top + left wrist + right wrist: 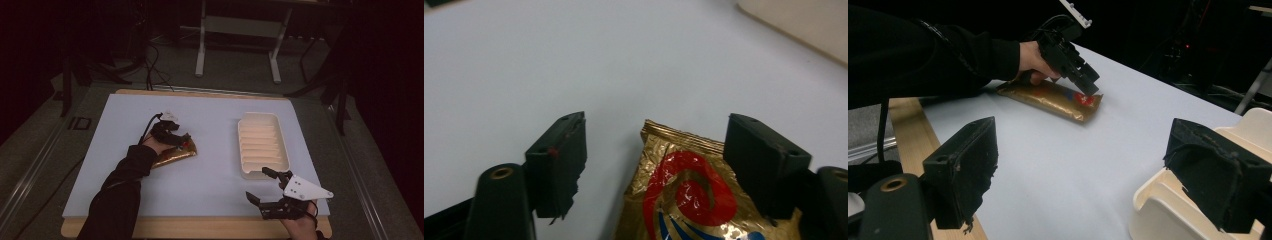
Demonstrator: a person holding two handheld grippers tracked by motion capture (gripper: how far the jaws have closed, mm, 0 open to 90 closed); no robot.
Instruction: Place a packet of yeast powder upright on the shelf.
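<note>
Looking down, we see our left gripper (183,141) set over the end of a gold snack packet (684,195) that lies flat on the pale desk (210,175), left of a cream ridged tray (262,145). From the left gripper view its jaws stand apart on either side of the packet's crimped end, and we cannot see either pad pressing on it. Our right gripper (261,185) hangs at the tray's near end, jaws spread wide with nothing between them.
</note>
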